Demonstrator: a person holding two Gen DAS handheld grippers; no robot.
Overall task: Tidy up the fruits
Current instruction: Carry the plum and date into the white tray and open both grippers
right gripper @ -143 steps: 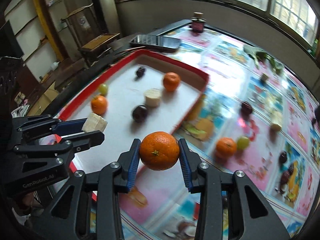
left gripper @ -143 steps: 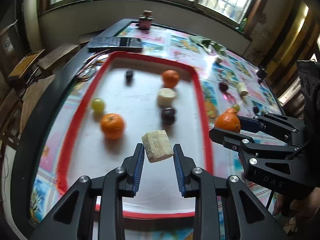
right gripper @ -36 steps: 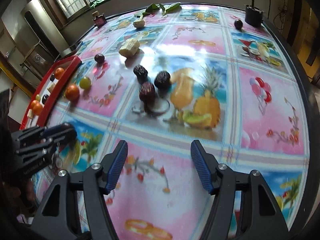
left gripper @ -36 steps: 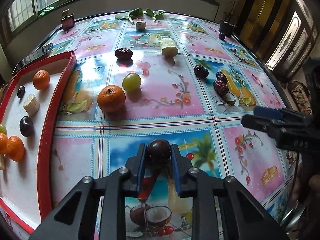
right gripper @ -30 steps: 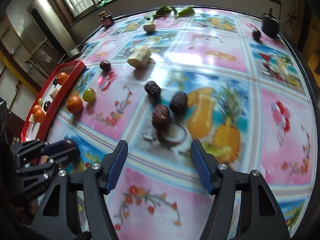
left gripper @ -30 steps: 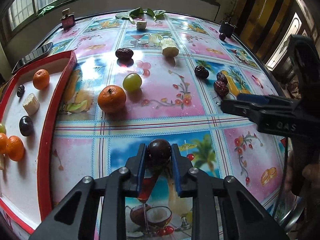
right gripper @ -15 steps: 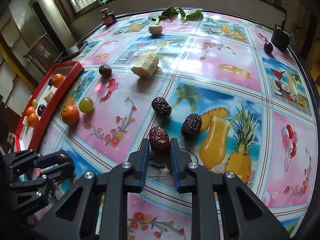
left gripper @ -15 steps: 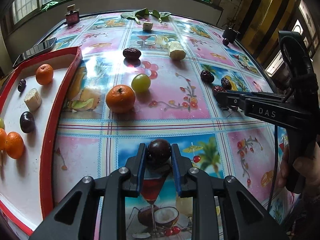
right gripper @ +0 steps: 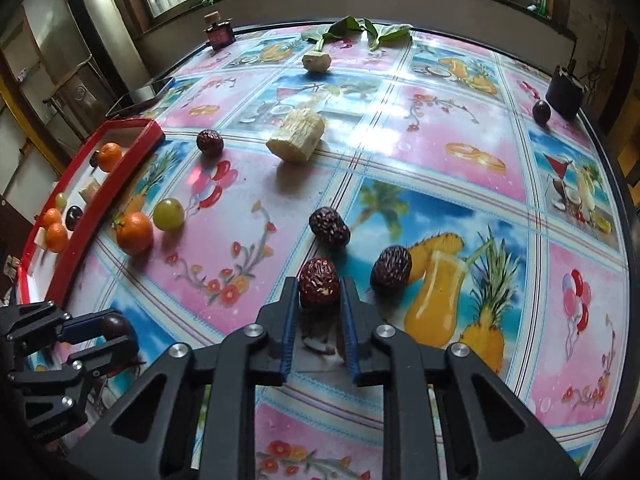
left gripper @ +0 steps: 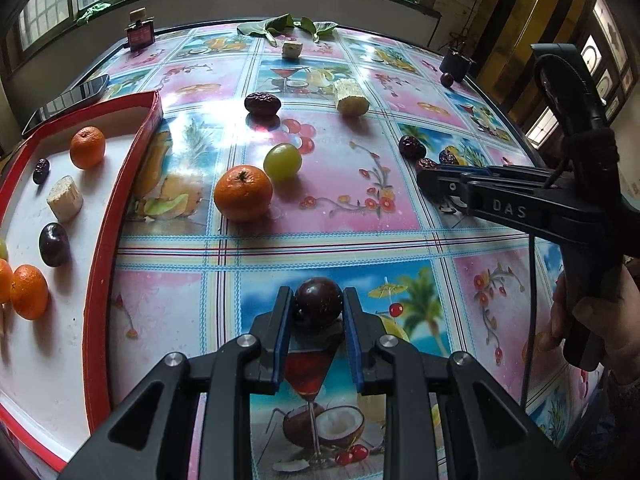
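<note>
1. Dark plum (left gripper: pixel 318 304) clamped between left gripper (left gripper: pixel 316 320) pads, above the tablecloth.
2. Right gripper (right gripper: pixel 320 304) clenched on wrinkled date (right gripper: pixel 319 283); only the right wrist view shows that grip.

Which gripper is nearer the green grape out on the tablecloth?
Left, by a small margin. The left gripper, shut on a dark plum, sits nearer the green grape; the right gripper, shut on a red date, is farther off.
</note>
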